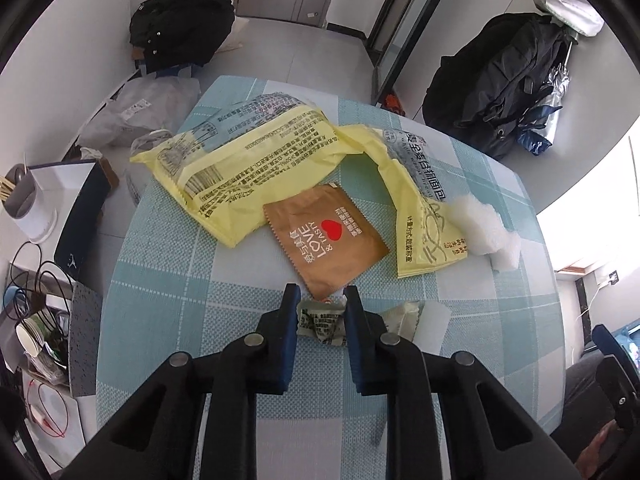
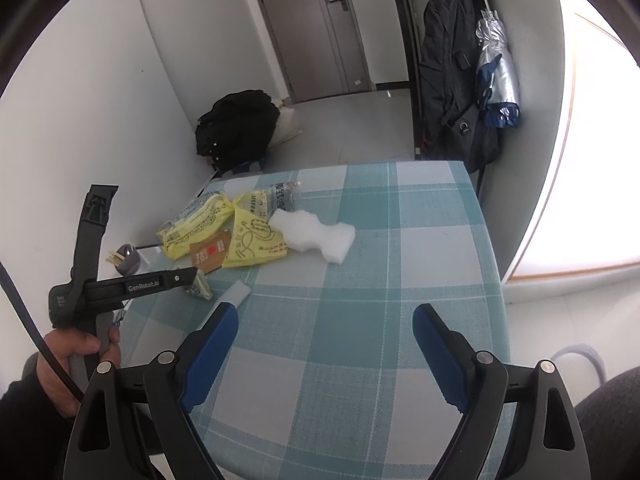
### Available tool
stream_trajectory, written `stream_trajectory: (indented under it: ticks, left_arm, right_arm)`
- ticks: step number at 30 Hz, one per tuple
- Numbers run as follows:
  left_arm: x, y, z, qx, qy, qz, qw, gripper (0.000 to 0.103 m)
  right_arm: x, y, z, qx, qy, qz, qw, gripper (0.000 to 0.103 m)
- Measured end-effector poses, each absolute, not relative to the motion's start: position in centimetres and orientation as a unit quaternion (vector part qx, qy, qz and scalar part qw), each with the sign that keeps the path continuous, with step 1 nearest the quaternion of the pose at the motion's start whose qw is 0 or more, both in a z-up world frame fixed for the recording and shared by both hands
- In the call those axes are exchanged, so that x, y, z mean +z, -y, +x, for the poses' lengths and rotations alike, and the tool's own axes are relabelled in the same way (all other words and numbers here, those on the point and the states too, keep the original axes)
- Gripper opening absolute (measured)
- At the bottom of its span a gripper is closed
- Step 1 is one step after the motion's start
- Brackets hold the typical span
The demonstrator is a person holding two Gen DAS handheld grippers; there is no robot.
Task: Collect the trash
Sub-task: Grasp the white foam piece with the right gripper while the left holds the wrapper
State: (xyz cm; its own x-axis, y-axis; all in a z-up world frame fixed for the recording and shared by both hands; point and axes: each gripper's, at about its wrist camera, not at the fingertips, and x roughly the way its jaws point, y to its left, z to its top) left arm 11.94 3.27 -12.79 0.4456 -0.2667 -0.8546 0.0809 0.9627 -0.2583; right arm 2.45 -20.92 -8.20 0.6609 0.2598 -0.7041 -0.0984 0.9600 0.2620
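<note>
Beyond the left gripper (image 1: 319,294), at twelve o'clock, a brown sachet (image 1: 326,242) lay partly on a big yellow bag (image 1: 248,160), with white foam (image 1: 486,232) at two o'clock. Its fingers were clamped on a small crumpled wrapper (image 1: 322,320), whitish-green with dark print, on the checked tablecloth (image 1: 180,280). The right gripper (image 2: 325,316) hung over bare cloth, fingers wide apart.

The brown sachet (image 1: 326,240) carried "LOVE & TASTY" in white beside a red heart, with Chinese characters alongside. The left gripper (image 2: 188,276) body read "GenRobot.AI" in the right wrist view. The yellow bag (image 1: 240,160) bore dense Chinese print, a barcode and the English line "whole wheat bread"; the small wrapper (image 1: 320,322) print was too small to read.
</note>
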Motion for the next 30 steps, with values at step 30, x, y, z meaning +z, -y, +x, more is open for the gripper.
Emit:
stream_trajectory:
  ticks: [30]
  left_arm:
    - [-8.4, -5.7, 13.1, -0.153, -0.455, -0.195, 0.855, 0.017]
  right_arm:
    - [-7.6, 17.1, 14.9, 0.171, -0.434, 0.012, 0.885, 0.089]
